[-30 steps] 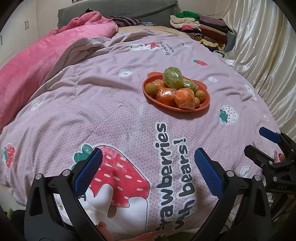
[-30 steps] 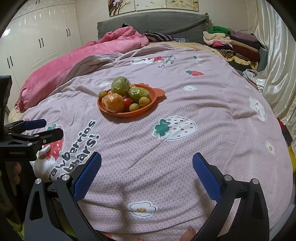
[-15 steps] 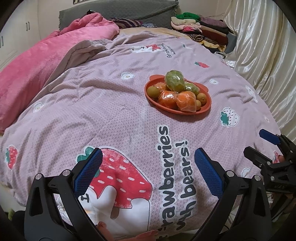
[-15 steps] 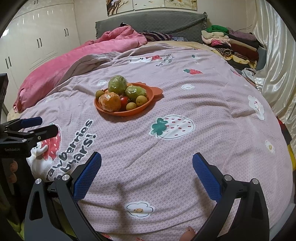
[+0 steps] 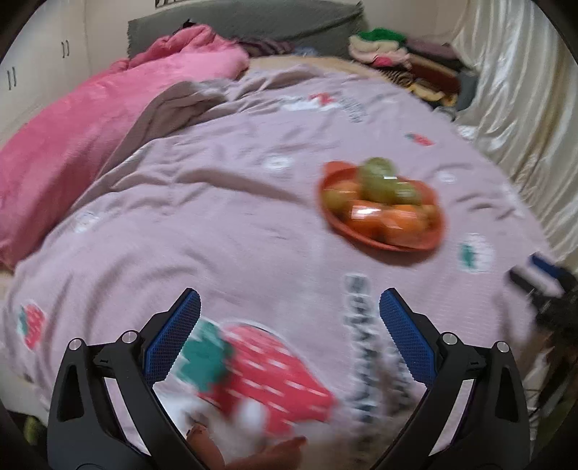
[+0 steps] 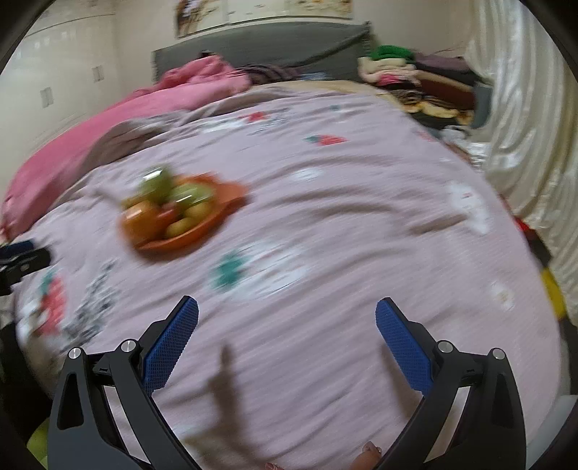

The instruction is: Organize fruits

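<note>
This is a bedroom in a home. A wide bed fills both views, covered by a lilac duvet [image 5: 224, 217] printed with strawberries and lettering, with a pink blanket [image 5: 90, 137] bunched along its left side. A grey upholstered headboard [image 6: 267, 43] stands against the far wall under framed pictures [image 6: 260, 14]. Folded clothes [image 6: 408, 76] are stacked at the head of the bed, cream satin curtains [image 6: 523, 126] hang on the right, and white wardrobe doors [image 5: 39, 72] line the left wall.
</note>
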The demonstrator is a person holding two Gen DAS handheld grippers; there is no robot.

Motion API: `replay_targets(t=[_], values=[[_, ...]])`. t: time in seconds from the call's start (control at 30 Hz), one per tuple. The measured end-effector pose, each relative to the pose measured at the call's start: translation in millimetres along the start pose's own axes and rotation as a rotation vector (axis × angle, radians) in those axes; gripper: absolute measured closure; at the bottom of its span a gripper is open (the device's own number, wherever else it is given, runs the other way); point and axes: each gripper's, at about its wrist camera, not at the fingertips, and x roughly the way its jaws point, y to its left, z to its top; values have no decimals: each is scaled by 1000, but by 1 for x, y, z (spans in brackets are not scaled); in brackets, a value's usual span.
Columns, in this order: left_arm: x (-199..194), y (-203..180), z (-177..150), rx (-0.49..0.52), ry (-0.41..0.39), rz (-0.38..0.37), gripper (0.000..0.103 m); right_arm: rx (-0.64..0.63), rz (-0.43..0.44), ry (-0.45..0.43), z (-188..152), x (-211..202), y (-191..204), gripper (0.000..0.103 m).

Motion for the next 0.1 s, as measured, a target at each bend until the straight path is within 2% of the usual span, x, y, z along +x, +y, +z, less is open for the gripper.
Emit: replay_targets(t=[0.07,0.1], values=[[16,23,14,-48,24,-2,10,18,-42,4,14,13,-22,5],[28,37,23,-77,44,24,10,35,-70,21,25,26,-39,5]])
